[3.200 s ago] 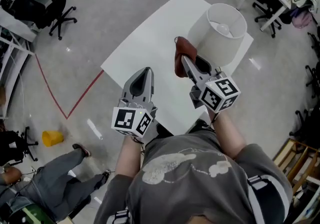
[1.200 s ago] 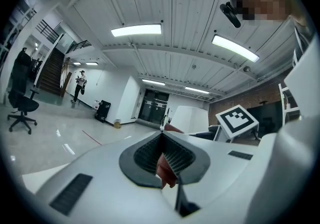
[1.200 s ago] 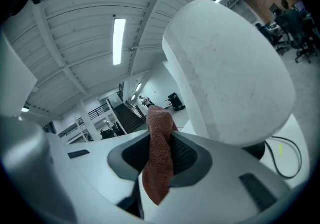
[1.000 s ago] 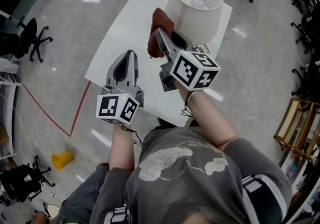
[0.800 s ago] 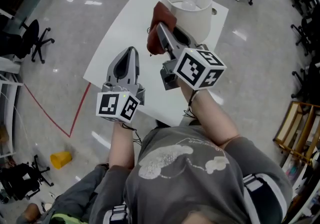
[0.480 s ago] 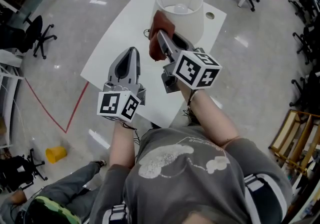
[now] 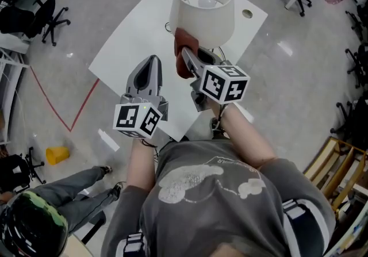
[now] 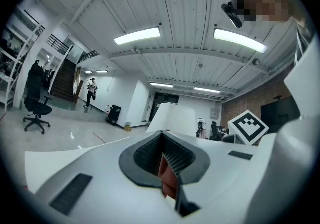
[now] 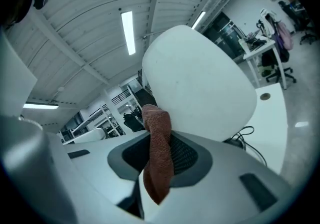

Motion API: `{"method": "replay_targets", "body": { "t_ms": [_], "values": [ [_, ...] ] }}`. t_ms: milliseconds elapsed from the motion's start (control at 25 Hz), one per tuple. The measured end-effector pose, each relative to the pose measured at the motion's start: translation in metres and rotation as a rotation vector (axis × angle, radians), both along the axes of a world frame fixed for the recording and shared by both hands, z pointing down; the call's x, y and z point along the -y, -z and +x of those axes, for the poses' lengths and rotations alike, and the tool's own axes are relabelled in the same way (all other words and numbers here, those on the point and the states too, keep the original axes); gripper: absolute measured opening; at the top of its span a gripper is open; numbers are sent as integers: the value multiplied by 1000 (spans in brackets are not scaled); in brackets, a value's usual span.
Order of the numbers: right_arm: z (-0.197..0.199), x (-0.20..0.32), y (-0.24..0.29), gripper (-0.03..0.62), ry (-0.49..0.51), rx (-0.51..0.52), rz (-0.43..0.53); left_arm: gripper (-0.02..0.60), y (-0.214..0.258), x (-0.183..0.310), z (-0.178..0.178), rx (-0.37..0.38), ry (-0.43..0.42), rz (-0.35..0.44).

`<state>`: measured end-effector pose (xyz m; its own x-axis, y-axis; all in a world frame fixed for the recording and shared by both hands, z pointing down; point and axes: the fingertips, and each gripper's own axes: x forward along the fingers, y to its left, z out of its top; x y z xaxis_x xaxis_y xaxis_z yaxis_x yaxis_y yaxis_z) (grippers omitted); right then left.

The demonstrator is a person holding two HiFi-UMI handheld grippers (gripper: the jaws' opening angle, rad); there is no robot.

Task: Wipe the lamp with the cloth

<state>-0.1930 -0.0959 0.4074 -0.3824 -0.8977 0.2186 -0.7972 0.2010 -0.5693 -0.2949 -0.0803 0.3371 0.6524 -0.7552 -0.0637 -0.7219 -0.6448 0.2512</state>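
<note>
Gripping a rust-red, nubby terry cloth (image 9: 157,153) in the right tool (image 7: 186,59), clamped on its bunched middle, with one lobe standing past the tips and a tail hanging below. Held that way, probably, to put soft pile rather than hard plastic against the surface being cleaned. Bringing that lobe up to the near outer wall of the white drum-shaded lamp (image 7: 202,20). Cannot confirm contact from the head view. In the right gripper view, looks pressed close against the smooth, matt, gently curved shade. Judged to be mid-wipe, low on the shade's near side.

Holding the left tool (image 7: 153,60) back and off to the left, well short of the lamp, closed to a thin slit and gripping nothing. Showing only a sliver of rust-red through that slit, taken to be the cloth beyond. Likely parked there to stay clear, not to steady anything.

With the lamp upright at the far end of the flat white desk (image 7: 129,43), open top up. Inside, a round frosted bulb (image 7: 206,2); beside the base, a thin black cord (image 9: 247,143) on the desk.
</note>
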Motion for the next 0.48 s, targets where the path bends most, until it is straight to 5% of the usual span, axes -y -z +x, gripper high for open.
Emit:
{"method": "replay_targets", "body": {
  "t_ms": [280, 480],
  "values": [
    [8, -10, -21, 91, 84, -37, -4, 8, -31, -14, 11, 55, 37, -59],
    [4, -23, 3, 91, 183, 49, 43, 8, -16, -20, 16, 41, 78, -29]
  ]
}}
